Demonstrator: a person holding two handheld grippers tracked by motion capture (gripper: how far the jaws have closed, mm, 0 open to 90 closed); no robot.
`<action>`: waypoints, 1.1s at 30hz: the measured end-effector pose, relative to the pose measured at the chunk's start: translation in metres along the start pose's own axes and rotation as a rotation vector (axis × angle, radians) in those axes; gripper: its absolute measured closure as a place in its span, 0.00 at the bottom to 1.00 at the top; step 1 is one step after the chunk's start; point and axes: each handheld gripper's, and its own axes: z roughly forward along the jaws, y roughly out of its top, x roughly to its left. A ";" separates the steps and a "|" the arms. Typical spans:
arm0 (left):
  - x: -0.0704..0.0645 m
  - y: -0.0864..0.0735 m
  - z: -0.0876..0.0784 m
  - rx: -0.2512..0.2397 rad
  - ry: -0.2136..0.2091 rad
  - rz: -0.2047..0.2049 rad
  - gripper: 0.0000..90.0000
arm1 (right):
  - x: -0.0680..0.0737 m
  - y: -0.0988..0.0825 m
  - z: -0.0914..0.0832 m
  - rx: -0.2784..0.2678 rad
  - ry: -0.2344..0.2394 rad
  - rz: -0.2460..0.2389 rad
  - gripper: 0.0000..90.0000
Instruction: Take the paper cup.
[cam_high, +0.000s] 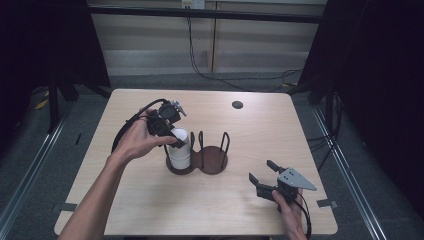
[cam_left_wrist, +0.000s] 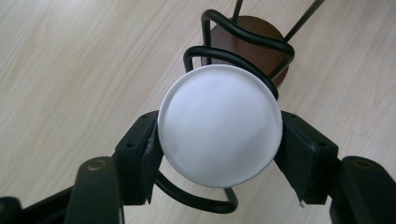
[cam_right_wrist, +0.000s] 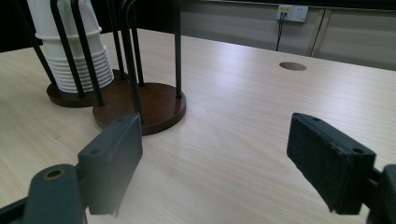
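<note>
1. Left gripper (cam_high: 176, 141) – held from above by the person's left hand (cam_high: 137, 140), pointing down onto the stack of white paper cups (cam_high: 180, 150).
2. Its jaws are closed on the top cup (cam_left_wrist: 219, 125); in the left gripper view both black pads (cam_left_wrist: 150, 154) press the cup's sides, one each side, upturned white bottom facing the camera.
3. The cup stack sits upside down in the left bay of the two-bay cup holder (cam_high: 212, 162), inside the black wire loops (cam_left_wrist: 243, 39), near the table's middle.
4. The holder's right bay – a round dark brown wooden base (cam_right_wrist: 154, 105) with upright wires – has nothing in it.
5. In the right gripper view the stacked cup rims (cam_right_wrist: 77, 65) show as layered rings low on the stack, behind the wires.
6. Right gripper (cam_high: 264, 175) – in the right hand (cam_high: 290, 212) at the table's near right corner, well apart from the holder.
7. Its jaws stand wide open, with nothing between the pads (cam_right_wrist: 114, 158); bare tabletop (cam_right_wrist: 224, 140) lies between them.
8. A round dark grommet (cam_high: 237, 104) sits in the table's far right part.
</note>
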 end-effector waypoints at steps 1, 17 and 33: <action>-0.001 0.000 -0.001 -0.013 0.002 -0.013 0.40 | 0.000 0.000 0.000 -0.002 0.001 0.000 0.20; 0.000 -0.004 -0.016 -0.060 -0.007 -0.029 0.41 | 0.000 0.000 0.000 -0.001 -0.002 -0.001 0.20; 0.000 -0.006 -0.034 -0.113 -0.017 -0.049 0.41 | -0.001 0.000 0.000 -0.002 -0.002 0.008 0.20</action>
